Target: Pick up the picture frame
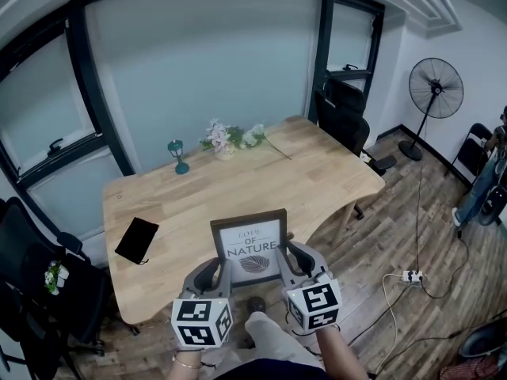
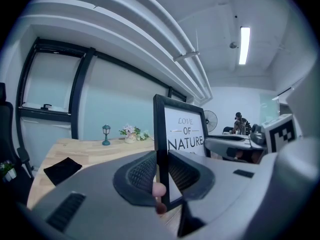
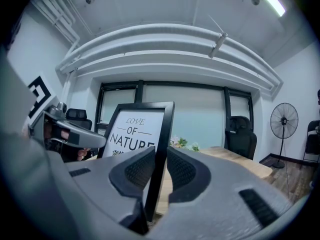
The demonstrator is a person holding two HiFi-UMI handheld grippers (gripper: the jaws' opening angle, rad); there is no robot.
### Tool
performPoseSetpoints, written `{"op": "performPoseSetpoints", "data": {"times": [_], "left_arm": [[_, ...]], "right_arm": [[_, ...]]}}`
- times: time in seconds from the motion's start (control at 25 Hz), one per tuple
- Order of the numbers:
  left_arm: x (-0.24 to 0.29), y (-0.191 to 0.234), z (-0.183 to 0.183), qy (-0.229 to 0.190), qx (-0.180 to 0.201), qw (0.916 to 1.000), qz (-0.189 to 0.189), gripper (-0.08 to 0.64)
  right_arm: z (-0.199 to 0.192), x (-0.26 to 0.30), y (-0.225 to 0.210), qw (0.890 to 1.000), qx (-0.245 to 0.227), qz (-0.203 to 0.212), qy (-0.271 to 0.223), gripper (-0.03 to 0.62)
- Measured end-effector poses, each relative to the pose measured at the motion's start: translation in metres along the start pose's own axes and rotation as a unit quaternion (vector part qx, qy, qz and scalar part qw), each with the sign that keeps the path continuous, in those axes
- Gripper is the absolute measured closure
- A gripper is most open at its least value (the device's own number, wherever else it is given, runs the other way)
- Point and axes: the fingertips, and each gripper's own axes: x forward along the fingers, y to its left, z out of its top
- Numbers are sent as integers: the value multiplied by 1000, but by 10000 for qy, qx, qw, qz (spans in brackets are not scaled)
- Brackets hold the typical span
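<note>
Nearest to the camera are two hand-held grippers, each with one marker cube. The left hand-held gripper (image 1: pixel 217 271) is closed on the left side bar of the picture frame (image 1: pixel 250 248). In the left gripper view, this hand-held gripper (image 2: pixel 161 172) has both ribbed pads pressed on the black edge of the frame (image 2: pixel 183 127). The right hand-held gripper (image 1: pixel 296 255) is closed on the right side bar. In the right gripper view, it (image 3: pixel 160 170) clamps the black bar of the frame (image 3: pixel 138 128) in the same way.

There is one picture frame. It stands upright between the two hand-held grippers, at the near edge of the wooden worktop (image 1: pixel 238 188). It has a black border and a white print with the words "LOVE OF NATURE" and one leaf drawing. I cannot tell if its lower edge touches the worktop.

Further on the worktop, to the left, lies one flat black pouch (image 1: pixel 137 240). At the far side stand one small teal lantern (image 1: pixel 178 156) and, just beside it on the right, one bunch of pale flowers (image 1: pixel 230 138).

Beyond the worktop there is one black office chair (image 1: pixel 345 115), and a second one (image 1: pixel 40 279) is at the left. On the wooden floor lies one white power strip (image 1: pixel 410 276). One standing fan (image 1: pixel 435 92) is near the far right wall.
</note>
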Motion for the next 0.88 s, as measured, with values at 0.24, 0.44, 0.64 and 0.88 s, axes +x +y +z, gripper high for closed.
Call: {"op": "performPoseSetpoints", "data": {"times": [0.24,0.44,0.64,0.88], "left_arm": [[-8,-4,-4,-1,-14,10000,-11,494],[-13,-7,-7,3,-35,10000,-40,494],[-15,-10,-9,7,-49,10000,-53,494],[-14,-10,-3,-31,-51,10000,-11,494]], "right_arm": [[-2,-9,4,10000,7,-42,13,518],[-4,-16,6,10000,-5,-71,46,518],[-3,-19,6,10000,20,-80,23,518],[1,-15,4,10000,3,-36,8,518]]}}
